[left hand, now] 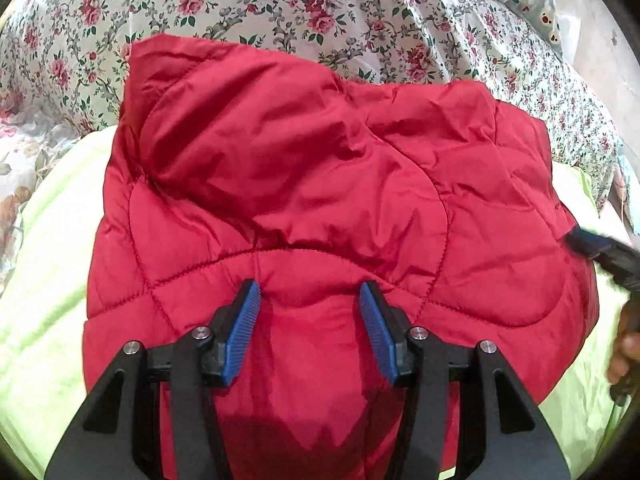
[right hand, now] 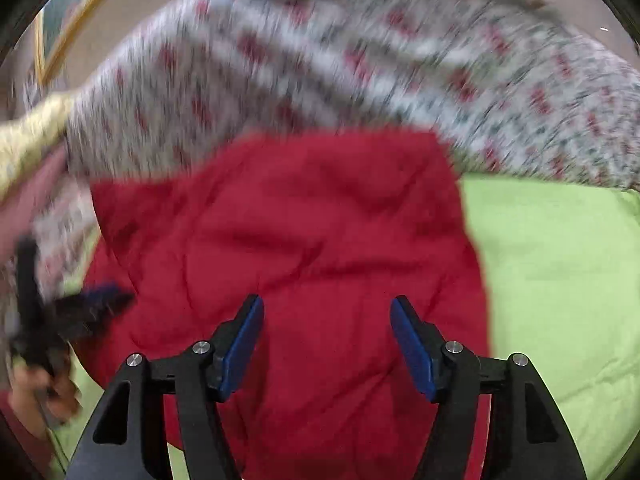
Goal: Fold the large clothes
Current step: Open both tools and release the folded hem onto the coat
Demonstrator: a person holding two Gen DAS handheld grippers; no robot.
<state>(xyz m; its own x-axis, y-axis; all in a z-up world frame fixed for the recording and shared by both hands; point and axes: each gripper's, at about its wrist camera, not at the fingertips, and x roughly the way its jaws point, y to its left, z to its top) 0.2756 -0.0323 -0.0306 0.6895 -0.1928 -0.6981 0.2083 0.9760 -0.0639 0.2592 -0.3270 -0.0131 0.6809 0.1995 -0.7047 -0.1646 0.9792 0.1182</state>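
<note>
My left gripper (left hand: 309, 300): fingers spread, holding nothing, just over the near part of the jacket.
My right gripper (right hand: 326, 318): fingers spread wide, holding nothing, above the jacket; this view is blurred.
Jacket (left hand: 320, 208): red, quilted, bunched into a rumpled heap on the green sheet.
Green sheet (left hand: 48, 280): pale, showing on both sides of the jacket.
Floral bedspread (left hand: 240, 4): rose print, beyond the jacket's far edge.
</note>
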